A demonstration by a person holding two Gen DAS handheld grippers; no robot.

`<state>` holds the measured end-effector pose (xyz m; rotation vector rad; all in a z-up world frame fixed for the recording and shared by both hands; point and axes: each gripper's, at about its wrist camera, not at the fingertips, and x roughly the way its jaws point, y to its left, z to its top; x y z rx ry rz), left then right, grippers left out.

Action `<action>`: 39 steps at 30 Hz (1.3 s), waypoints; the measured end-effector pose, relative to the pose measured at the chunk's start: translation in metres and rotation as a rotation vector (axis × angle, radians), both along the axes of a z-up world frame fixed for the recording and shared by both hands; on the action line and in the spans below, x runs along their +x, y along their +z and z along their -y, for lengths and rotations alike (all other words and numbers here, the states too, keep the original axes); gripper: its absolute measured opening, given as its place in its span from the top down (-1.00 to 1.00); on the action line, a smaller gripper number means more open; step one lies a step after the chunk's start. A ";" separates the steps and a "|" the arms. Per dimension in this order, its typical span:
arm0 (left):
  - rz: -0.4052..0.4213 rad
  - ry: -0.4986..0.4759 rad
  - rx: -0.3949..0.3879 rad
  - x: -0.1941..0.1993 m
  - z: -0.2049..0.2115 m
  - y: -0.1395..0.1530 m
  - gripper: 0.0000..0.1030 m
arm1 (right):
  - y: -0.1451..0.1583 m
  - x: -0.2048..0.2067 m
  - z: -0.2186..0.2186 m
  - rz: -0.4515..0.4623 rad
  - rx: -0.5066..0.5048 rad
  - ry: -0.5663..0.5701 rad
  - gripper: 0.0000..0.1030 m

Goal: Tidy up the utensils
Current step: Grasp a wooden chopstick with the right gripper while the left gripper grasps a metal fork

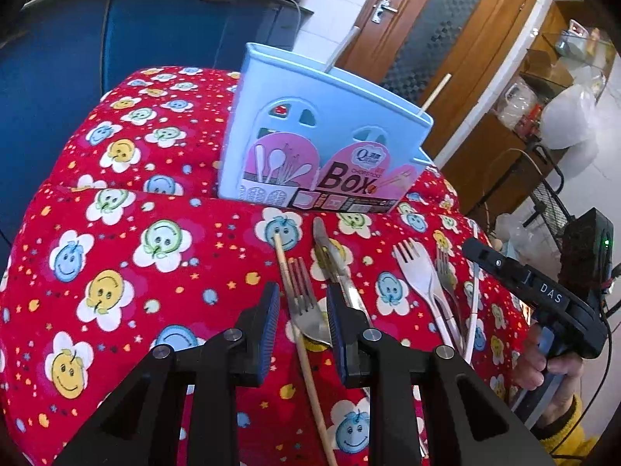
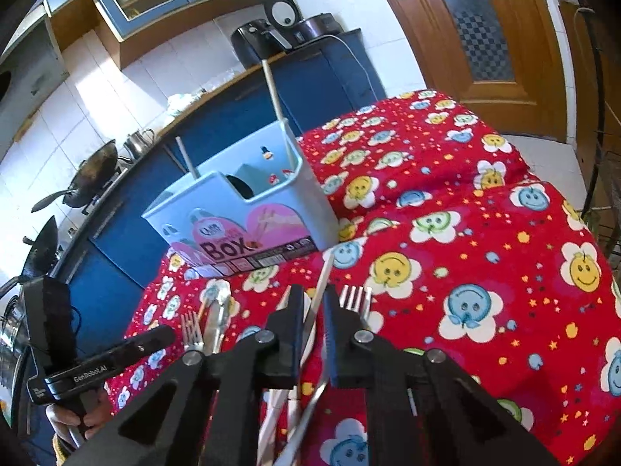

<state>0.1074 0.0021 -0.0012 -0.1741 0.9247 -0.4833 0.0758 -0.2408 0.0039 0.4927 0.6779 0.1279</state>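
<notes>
Left wrist view: the left gripper [image 1: 302,322] hovers with fingers spread over a metal fork [image 1: 306,303] and a wooden chopstick [image 1: 299,334] lying on the red cloth [image 1: 116,233], near the blue utensil box [image 1: 322,139]. The fork looks stiff and probably slick; its narrow neck seems the best place to grip. A knife [image 1: 330,256] and white plastic fork [image 1: 419,275] lie to the right.

Right wrist view: the right gripper [image 2: 312,334] straddles a thin white chopstick [image 2: 322,283], light and likely to roll. Whether the pads actually pinch it, I cannot tell. Its near end is hidden beneath the gripper.
</notes>
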 end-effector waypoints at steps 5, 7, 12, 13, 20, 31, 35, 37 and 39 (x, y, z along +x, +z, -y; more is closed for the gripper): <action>0.009 -0.032 0.008 0.003 0.008 0.000 0.52 | 0.001 -0.001 -0.002 0.005 -0.003 0.002 0.80; 0.008 -0.038 0.011 0.005 0.010 -0.001 0.52 | 0.001 0.000 -0.002 0.006 -0.003 0.003 0.80; 0.016 -0.036 0.014 0.008 0.012 -0.004 0.52 | 0.002 0.000 -0.003 0.005 -0.003 0.011 0.80; 0.020 -0.032 0.015 0.008 0.012 -0.003 0.52 | 0.003 -0.001 -0.003 0.007 -0.004 0.012 0.80; 0.056 0.000 0.043 0.009 0.004 -0.001 0.52 | 0.003 -0.001 -0.006 0.017 -0.015 0.026 0.80; 0.016 -0.003 0.011 0.022 0.006 -0.015 0.86 | 0.002 -0.002 -0.007 0.021 -0.007 0.032 0.80; 0.041 0.007 0.011 0.018 0.002 -0.010 0.92 | 0.004 -0.004 -0.008 0.036 -0.002 0.037 0.81; 0.057 0.011 0.000 0.013 -0.001 -0.006 0.93 | 0.006 -0.006 -0.008 0.047 0.004 0.039 0.82; 0.092 0.008 -0.006 0.006 -0.002 0.001 0.94 | 0.009 -0.008 -0.009 0.061 0.011 0.043 0.83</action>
